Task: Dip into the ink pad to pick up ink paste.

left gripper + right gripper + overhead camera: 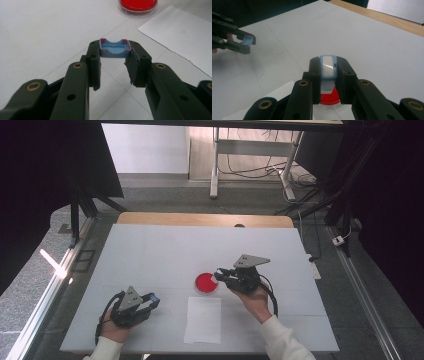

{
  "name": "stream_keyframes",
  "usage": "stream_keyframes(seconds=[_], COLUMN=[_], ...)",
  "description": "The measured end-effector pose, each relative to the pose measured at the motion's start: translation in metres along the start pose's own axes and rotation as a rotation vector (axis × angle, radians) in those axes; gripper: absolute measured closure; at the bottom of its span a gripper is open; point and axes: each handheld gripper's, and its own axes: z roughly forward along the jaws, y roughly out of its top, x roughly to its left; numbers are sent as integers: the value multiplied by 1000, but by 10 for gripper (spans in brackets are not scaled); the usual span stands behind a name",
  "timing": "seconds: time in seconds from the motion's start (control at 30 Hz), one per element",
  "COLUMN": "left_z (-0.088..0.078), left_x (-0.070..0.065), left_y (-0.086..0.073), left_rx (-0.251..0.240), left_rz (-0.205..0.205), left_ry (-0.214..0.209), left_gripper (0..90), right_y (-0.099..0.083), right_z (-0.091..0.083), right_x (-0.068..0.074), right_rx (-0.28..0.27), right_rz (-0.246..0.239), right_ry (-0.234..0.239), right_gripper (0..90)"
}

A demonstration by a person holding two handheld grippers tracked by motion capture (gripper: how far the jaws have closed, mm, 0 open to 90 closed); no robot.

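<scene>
Item: round clear dish (206, 283) holding a red filling, set on the white table (150, 255) just above a paper sheet (202, 319). Right hand-held gripper (328, 65), jaws clamped on a blue-and-white cap-like piece (328, 67), hangs just over the dish's rim. Left hand-held gripper (114, 50), well apart near the table's front, pinches a blue tray-shaped piece (115, 48) by its edges. Risks: the narrow grip may let either piece twist free; a dropped piece could land in the red filling or nudge the dish.

Bright, even light on the white table (150, 250); dark surroundings, near fingers softly blurred.
</scene>
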Motion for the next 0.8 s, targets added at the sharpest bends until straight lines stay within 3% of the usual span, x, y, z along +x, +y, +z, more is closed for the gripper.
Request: stream_keyframes(seconds=[0.33, 0.8], left_z=[2, 3], left_x=[0, 2], left_y=[1, 1], left_rx=[2, 2], left_rz=[1, -4], left_ry=[-1, -1], left_gripper=[652, 652], right_y=[-4, -9], right_z=[-19, -26], right_x=[7, 27], right_rx=[-36, -20], right_rz=[-18, -52], right_ry=[18, 79], right_gripper=[752, 752])
